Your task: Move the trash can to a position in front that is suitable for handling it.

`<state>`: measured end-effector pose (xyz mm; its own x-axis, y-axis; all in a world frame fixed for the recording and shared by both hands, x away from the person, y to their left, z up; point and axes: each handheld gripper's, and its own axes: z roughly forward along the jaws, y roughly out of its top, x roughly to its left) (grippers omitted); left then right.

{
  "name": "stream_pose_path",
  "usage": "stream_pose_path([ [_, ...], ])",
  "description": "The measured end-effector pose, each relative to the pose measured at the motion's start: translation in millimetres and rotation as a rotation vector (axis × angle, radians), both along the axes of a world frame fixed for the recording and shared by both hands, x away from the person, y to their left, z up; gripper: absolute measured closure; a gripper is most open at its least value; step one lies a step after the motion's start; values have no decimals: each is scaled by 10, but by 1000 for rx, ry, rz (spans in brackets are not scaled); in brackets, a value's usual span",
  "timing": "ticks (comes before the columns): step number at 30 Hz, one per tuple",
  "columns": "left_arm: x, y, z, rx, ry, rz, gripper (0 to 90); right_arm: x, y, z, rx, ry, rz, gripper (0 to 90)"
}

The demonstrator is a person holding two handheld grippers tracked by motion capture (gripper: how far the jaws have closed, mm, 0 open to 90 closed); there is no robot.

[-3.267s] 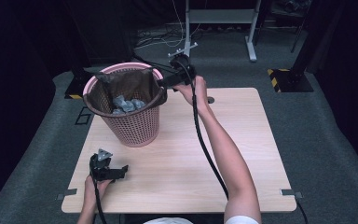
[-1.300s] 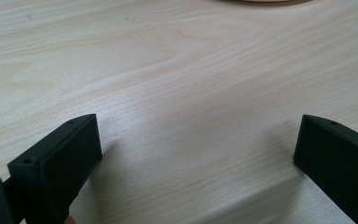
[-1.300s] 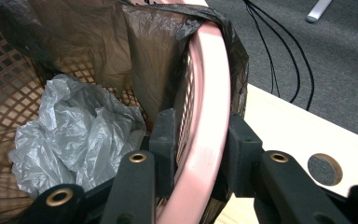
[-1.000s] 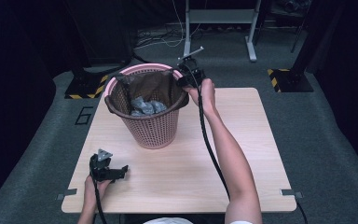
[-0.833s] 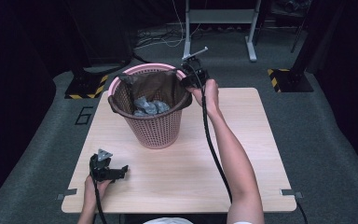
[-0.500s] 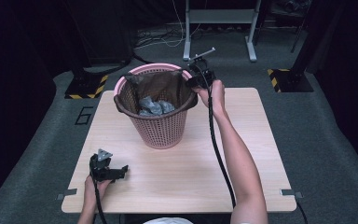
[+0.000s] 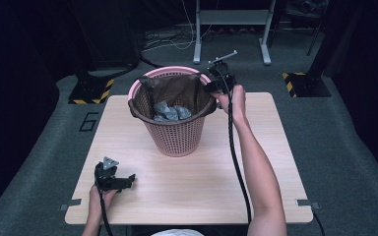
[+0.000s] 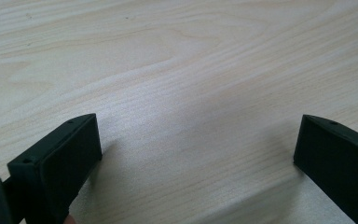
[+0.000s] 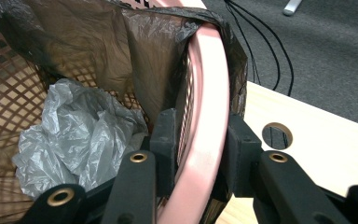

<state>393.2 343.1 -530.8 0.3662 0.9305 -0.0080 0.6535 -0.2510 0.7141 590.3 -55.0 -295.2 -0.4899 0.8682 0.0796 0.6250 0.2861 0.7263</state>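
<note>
My right gripper clenches the pink basket rim at its 2 o'clock. My left gripper rests released on the table; contact seems likely.

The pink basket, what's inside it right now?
Inside the pink basket hangs a dark bag liner, and crumpled grey plastic lies on it. The basket's bottom under that plastic is covered, so anything beneath cannot be seen.

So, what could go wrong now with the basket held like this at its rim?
1. The right tongs clamp only the pink basket by one side of its rim, so it may tip or slip.
2. The dark bag liner sits loosely and could slide off.
3. The left tongs rest apart on the table, giving no support.
</note>
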Motion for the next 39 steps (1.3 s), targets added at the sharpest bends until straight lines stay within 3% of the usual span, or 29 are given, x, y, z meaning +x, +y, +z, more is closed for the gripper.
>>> stream_pose_path([
  [19, 0, -1, 1, 2, 1, 2, 4, -55, -433, 4, -4, 1, -54, 687],
  [33, 1, -1, 1, 2, 1, 2, 4, -107, -650, 14, -22, 3, -74, 675],
  [34, 0, -1, 1, 2, 1, 2, 4, -107, -657, 14, -16, 3, -66, 593],
  [35, 1, -1, 1, 2, 1, 3, 4, -109, -678, 18, 0, 1, -66, 438],
  [36, 1, -2, 1, 2, 2, 3, 4, -109, -678, 18, 0, 1, -66, 438],
  [37, 2, -5, 2, 2, 2, 8, 4, -109, -703, 25, 15, 7, -63, 330],
  [39, -11, -22, 4, 6, 0, 32, 5, -140, -756, 38, 54, -8, -49, 221],
])
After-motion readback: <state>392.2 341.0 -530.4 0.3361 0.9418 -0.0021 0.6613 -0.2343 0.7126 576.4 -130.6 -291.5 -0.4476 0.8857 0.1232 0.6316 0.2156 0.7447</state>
